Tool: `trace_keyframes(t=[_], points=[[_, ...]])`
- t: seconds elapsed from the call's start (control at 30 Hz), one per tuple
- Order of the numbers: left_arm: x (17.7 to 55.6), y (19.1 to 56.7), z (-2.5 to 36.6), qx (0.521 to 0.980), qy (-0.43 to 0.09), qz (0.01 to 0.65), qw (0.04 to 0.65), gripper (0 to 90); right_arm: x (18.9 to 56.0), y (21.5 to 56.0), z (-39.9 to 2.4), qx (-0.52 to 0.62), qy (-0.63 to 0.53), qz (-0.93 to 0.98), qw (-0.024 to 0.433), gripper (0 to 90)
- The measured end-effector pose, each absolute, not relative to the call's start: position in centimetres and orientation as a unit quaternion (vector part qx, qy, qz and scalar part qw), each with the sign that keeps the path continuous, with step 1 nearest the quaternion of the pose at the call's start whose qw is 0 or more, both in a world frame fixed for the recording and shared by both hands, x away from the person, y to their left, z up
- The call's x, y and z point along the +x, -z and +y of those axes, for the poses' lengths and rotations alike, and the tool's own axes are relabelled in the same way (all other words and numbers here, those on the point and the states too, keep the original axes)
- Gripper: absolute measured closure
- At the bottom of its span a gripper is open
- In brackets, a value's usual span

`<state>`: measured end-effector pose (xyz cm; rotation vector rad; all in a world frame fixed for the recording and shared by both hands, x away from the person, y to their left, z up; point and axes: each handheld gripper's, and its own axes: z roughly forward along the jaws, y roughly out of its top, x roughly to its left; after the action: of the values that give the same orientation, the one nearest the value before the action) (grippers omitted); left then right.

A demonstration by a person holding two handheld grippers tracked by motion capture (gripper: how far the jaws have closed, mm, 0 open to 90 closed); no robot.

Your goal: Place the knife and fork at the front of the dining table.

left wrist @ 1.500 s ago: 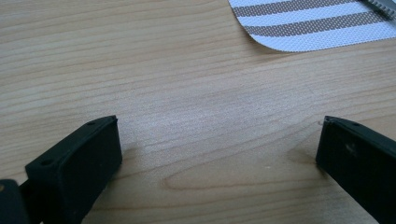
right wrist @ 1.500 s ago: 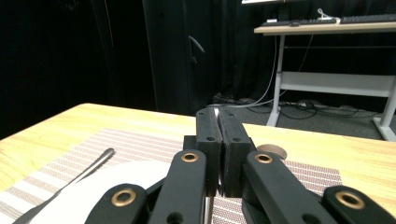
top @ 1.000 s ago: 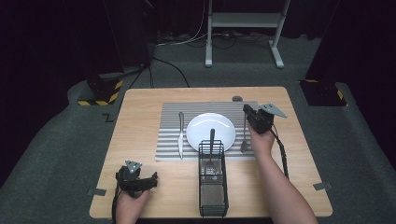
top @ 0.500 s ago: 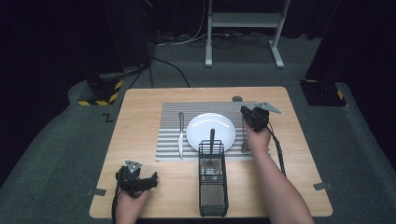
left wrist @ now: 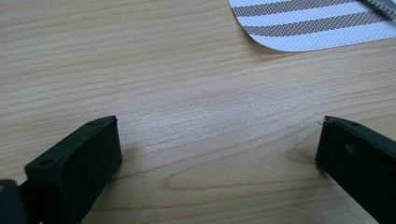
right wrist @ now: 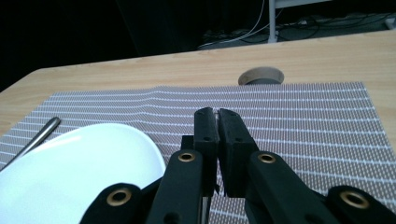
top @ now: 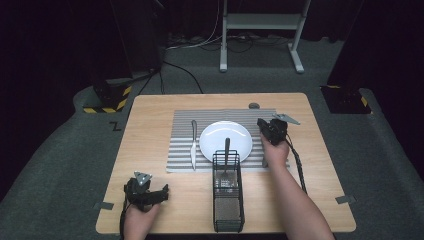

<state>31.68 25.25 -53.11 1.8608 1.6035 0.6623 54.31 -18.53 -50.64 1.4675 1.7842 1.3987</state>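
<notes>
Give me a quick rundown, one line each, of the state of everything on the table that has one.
right gripper: shut on a thin piece of cutlery, beside the plate
left gripper: open, empty, on the table
plate: empty, on the placemat
knife: flat, left of plate
wire caddy: holds one utensil upright

The high view looks forward and down from above the table's [top: 150, 150] near side. Each gripper view sits low and close; both share the striped placemat [left wrist: 317, 28].
</notes>
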Motion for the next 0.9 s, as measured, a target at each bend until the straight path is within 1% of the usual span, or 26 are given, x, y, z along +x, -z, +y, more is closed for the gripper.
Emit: trace_keyframes(t=[0.37, 0.53, 0.7, 0.9], points=[[31.7, 53.1, 25.3, 0.700, -0.249, 0.602, 0.294, 0.2, 54.1, 50.7, -18.6, 0.535, -0.500, 0.643, 0.223, 85.9], [31.7, 53.1, 25.3, 0.700, -0.249, 0.602, 0.294, 0.2, 54.0, 50.4, -19.0, 0.541, -0.500, 0.640, 0.220, 76.4], [31.7, 53.1, 25.3, 0.700, -0.248, 0.602, 0.294, 0.2, 53.4, 49.8, -19.2, 0.531, -0.498, 0.646, 0.231, 73.5], [31.7, 53.1, 25.3, 0.700, -0.249, 0.602, 0.294, 0.1, 51.9, 49.4, -19.4, 0.514, -0.478, 0.665, 0.254, 72.4]])
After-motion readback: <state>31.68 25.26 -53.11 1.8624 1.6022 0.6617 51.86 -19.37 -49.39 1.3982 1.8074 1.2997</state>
